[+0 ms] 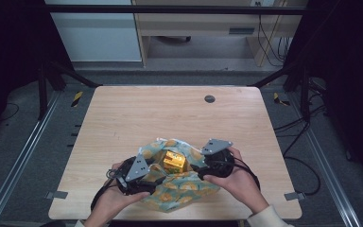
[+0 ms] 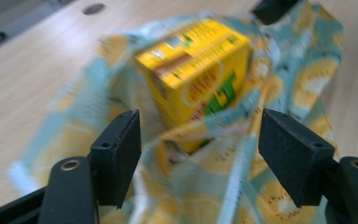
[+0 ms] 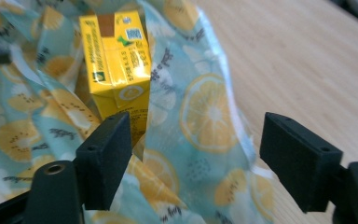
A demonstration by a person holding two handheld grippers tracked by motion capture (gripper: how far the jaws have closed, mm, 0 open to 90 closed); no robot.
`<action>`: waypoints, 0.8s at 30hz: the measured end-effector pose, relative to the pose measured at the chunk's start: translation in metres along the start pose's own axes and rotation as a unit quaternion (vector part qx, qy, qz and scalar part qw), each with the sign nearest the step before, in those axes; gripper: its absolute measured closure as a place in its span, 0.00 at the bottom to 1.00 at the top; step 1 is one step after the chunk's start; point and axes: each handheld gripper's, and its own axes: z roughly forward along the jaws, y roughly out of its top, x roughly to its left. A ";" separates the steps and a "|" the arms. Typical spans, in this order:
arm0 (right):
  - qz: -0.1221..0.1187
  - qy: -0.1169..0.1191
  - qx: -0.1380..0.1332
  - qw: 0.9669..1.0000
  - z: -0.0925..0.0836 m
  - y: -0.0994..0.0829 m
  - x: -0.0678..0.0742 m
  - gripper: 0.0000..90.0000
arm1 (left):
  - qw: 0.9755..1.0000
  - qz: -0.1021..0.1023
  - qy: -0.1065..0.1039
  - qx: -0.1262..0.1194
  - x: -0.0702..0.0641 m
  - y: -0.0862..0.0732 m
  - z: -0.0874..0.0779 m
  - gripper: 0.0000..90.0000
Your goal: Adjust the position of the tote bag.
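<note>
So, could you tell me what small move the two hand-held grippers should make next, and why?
Probably close the right hand-held gripper on the bag's edge. Its jaws stand open with the lemon-print cloth between them, and the yellow carton sits upright in the bag's open mouth. The left hand-held gripper is also open around the near edge, so neither seems to have hold of the bag yet.

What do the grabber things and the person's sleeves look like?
Both the left gripper and the right gripper are black, each with a grey three-cornered plate on top and a black cable trailing back. Their fingers are chunky black blocks. The sleeves are cream.
</note>
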 end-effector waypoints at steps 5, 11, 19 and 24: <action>-0.006 0.015 0.029 0.999 0.027 -0.001 -0.001 0.26 | 0.999 0.013 -0.026 0.023 -0.006 -0.007 0.021 0.27; -0.002 0.022 0.036 0.999 0.033 -0.001 -0.004 0.58 | 0.998 0.023 -0.041 0.045 -0.014 -0.012 0.028 0.27; 0.003 0.013 0.013 1.000 0.027 0.005 -0.005 0.93 | 0.995 0.047 -0.041 0.077 -0.026 -0.027 0.032 0.49; 0.018 0.016 -0.003 1.000 0.025 0.013 -0.011 1.00 | 0.992 0.061 -0.053 0.098 -0.027 -0.029 0.037 0.64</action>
